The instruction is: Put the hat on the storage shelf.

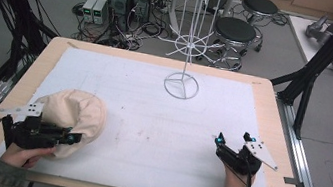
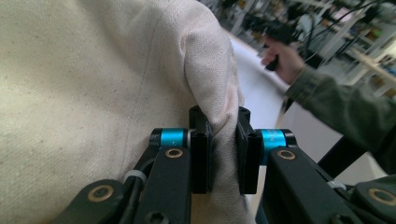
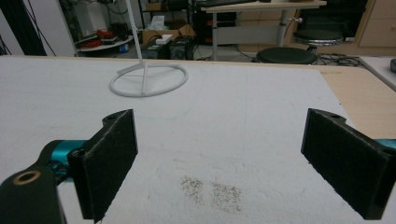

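A beige cloth cap lies on the white mat at the front left. My left gripper is shut on the cap's lower edge; in the left gripper view a fold of the beige fabric is pinched between the two black jaws of my left gripper. A white wire stand rises from a ring base at the far middle of the mat. My right gripper rests at the front right, open, with nothing between its pads.
The white mat covers a wooden table. Black frame posts stand at both sides. Stools, computers and cables sit on the floor beyond the far edge. A person's hand and green sleeve show in the left gripper view.
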`<move>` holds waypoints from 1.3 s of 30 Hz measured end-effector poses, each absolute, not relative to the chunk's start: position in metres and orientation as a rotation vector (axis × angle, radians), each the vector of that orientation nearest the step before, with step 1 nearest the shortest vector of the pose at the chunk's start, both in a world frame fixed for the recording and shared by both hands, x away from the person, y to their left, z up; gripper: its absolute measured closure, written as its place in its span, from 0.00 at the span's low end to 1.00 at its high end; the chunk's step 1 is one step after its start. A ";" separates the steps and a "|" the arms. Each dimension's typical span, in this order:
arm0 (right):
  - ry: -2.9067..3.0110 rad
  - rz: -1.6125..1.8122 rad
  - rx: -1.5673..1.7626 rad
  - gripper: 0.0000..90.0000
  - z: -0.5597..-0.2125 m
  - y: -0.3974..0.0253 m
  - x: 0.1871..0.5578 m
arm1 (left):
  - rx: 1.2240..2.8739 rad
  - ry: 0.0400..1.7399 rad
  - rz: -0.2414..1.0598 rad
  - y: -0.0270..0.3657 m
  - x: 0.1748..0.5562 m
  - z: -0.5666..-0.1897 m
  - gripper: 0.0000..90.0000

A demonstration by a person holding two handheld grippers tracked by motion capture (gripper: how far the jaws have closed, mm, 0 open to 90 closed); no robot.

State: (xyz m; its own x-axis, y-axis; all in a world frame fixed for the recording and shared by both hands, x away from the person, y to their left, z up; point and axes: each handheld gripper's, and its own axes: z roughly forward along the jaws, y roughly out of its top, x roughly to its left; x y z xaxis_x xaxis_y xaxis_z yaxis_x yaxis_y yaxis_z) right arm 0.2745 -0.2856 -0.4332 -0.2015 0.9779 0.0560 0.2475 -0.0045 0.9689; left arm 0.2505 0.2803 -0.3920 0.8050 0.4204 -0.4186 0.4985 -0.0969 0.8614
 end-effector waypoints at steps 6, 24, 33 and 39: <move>1.543 1.259 1.300 0.11 -0.433 -0.285 0.275 | 1.676 0.656 -0.061 0.277 0.248 -0.380 0.88; 1.556 1.259 1.303 0.11 -0.434 -0.285 0.275 | 1.533 0.376 0.061 0.254 0.256 -0.329 0.87; 1.546 1.259 1.311 0.11 -0.434 -0.285 0.275 | 1.503 0.278 0.033 0.241 0.275 -0.284 0.87; 1.528 1.266 1.316 0.11 -0.433 -0.285 0.275 | 1.508 0.237 0.045 0.233 0.290 -0.263 0.86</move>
State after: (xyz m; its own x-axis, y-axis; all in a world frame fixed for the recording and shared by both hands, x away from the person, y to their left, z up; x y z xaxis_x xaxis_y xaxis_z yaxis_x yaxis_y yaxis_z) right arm 0.2747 -0.2852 -0.4333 -0.1977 0.9782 0.0643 0.2455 -0.0141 0.9693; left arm 0.2900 0.2327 -0.2634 0.9761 0.1761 -0.1276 0.1175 0.0669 0.9908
